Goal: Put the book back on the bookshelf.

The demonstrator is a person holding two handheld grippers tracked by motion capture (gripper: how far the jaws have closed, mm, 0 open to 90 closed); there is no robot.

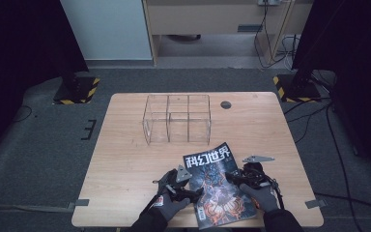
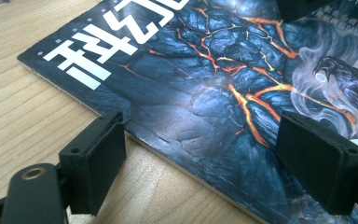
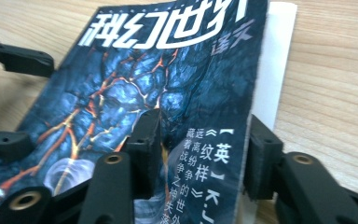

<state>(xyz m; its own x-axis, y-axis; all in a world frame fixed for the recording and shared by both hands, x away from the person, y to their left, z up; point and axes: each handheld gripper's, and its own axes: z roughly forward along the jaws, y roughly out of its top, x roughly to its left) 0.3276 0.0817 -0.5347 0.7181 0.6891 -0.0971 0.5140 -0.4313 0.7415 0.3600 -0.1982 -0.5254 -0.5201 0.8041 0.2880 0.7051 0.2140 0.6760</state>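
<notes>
A magazine (image 1: 218, 186) is laid at the table's (image 1: 125, 159) near edge. Its left edge is straddled by the left gripper (image 2: 205, 154) (jaws apart); its lifted right cover edge is pinched by the right gripper (image 3: 200, 154). Bare wood is seen behind, before a clear divider box (image 1: 177, 119).

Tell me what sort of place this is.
Probably a lab or data-recording room: a lone light wooden table on grey carpet, black stands with yellow-black hazard-striped bases, loose cables across the floor.
</notes>
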